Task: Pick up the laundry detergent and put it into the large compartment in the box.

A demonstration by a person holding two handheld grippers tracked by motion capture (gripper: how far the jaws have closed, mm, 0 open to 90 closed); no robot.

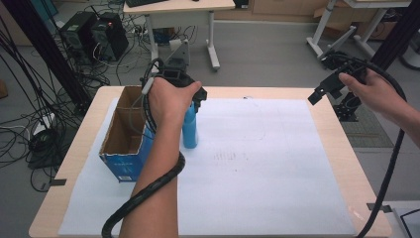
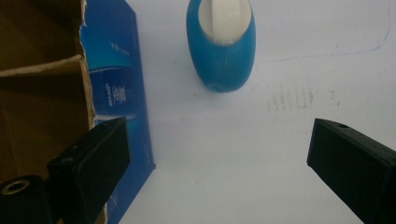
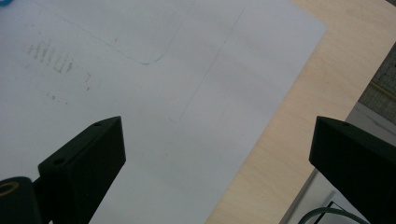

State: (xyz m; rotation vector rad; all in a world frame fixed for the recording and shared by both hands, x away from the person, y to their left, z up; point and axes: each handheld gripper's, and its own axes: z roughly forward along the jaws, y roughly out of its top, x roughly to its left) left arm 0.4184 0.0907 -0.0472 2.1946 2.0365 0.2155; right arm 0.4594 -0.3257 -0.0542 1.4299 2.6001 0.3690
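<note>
The blue bottle (image 1: 190, 130) stands upright on the white sheet (image 1: 257, 163) covering the counter (image 1: 341, 163), just beside the open box (image 1: 125, 139). The left gripper (image 1: 197, 99) hovers right above the bottle, its fingers (image 2: 100, 154) spread wide and released, nothing between them. The right gripper (image 1: 317, 94) hangs over the counter's far right edge, fingers (image 3: 88, 154) likewise apart and empty.
</note>
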